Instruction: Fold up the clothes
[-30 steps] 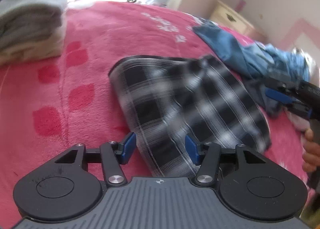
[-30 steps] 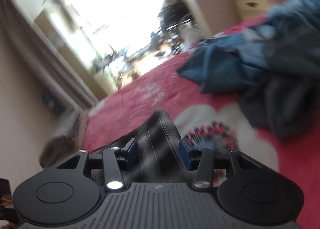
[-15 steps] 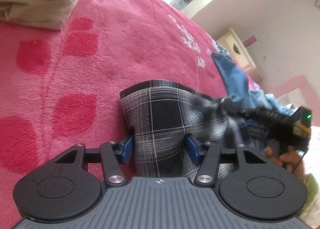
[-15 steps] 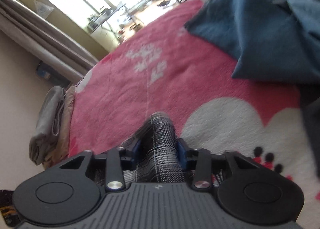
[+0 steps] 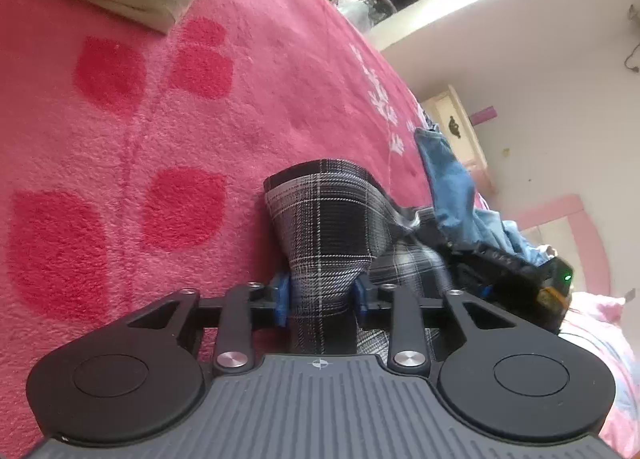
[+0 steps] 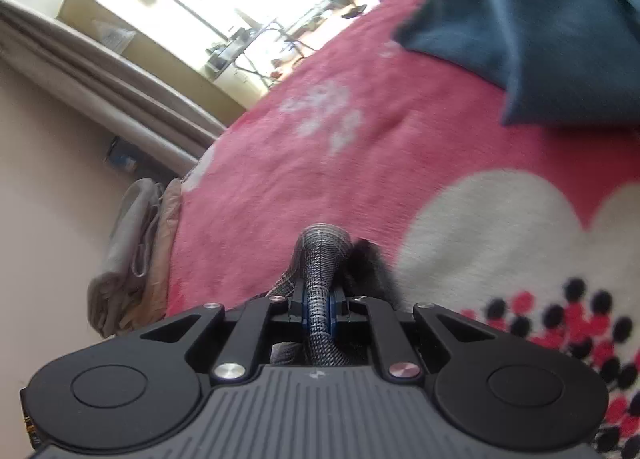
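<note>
Your left gripper (image 5: pixel 321 297) is closing, its blue pads against a fold of the black-and-white plaid cloth (image 5: pixel 328 227) on the pink fleece blanket (image 5: pixel 160 131); your right gripper (image 6: pixel 318 309) is closing too, pinching another bunched fold (image 6: pixel 320 259)

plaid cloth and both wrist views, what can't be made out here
- Plaid cloth, left wrist view: its near part is hidden under the left gripper, whose jaws are closing with the cloth between them; its far side is covered by the right gripper's body.
- Plaid cloth, right wrist view: only a bunched fold shows in the closing right gripper; motion blur smears it.
- Blue garment: cut by the edge.
</note>
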Available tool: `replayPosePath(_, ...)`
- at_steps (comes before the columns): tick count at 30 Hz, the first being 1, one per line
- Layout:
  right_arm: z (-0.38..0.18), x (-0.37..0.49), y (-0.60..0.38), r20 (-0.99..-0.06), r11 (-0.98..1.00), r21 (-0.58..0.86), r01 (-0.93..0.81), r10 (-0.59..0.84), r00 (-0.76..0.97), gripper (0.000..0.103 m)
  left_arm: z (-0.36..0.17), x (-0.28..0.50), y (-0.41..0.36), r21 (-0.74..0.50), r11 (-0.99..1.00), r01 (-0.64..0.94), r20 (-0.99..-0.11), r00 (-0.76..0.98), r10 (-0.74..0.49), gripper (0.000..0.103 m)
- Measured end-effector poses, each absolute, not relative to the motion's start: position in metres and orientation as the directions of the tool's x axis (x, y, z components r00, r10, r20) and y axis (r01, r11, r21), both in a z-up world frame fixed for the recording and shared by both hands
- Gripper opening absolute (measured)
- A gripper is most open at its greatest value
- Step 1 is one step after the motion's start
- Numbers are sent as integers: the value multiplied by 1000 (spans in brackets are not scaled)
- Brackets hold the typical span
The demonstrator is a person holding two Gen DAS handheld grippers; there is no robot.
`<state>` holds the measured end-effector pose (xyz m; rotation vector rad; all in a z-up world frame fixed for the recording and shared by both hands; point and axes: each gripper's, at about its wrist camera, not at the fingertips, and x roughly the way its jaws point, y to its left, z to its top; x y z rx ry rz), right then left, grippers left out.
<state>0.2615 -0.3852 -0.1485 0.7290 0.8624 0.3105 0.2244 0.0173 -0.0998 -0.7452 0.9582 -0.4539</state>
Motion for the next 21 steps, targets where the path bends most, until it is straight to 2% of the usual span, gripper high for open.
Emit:
replayPosePath(3, -147, 255, -393, -575, 724, 689, 42, 510, 640, 11, -86, 222, 23, -725, 686, 63, -544, 559, -626, 51)
replayPosePath(5, -146, 254, -396, -584, 730, 682, 49, 502, 638, 12, -78, 221, 28, -713, 698, 61, -536, 594, -600, 51)
replayPosePath(7, -140, 253, -398, -594, 749, 660, 54, 476, 648, 18, -69, 222, 26, -673, 737, 57, -544, 636, -547, 51)
replayPosePath(10, -119, 242, -400, -574, 785, 617, 57, 400, 715, 18, -51, 216, 17, -599, 795, 96, -527, 701, -481, 50)
replayPosePath(15, -78, 210, -374, -530, 878, 464, -115, 380, 758, 18, -36, 212, -17, -472, 836, 281, -520, 677, -521, 50)
replayPosePath(18, -74, 197, -339, -582, 915, 297, -273, 400, 708, 16, -44, 221, -46, -386, 853, 350, -570, 637, -519, 50)
replayPosePath(21, -97, 193, -327, -681, 950, 155, -272, 302, 667, 14, -59, 235, -57, -310, 886, 345, -605, 647, -464, 48)
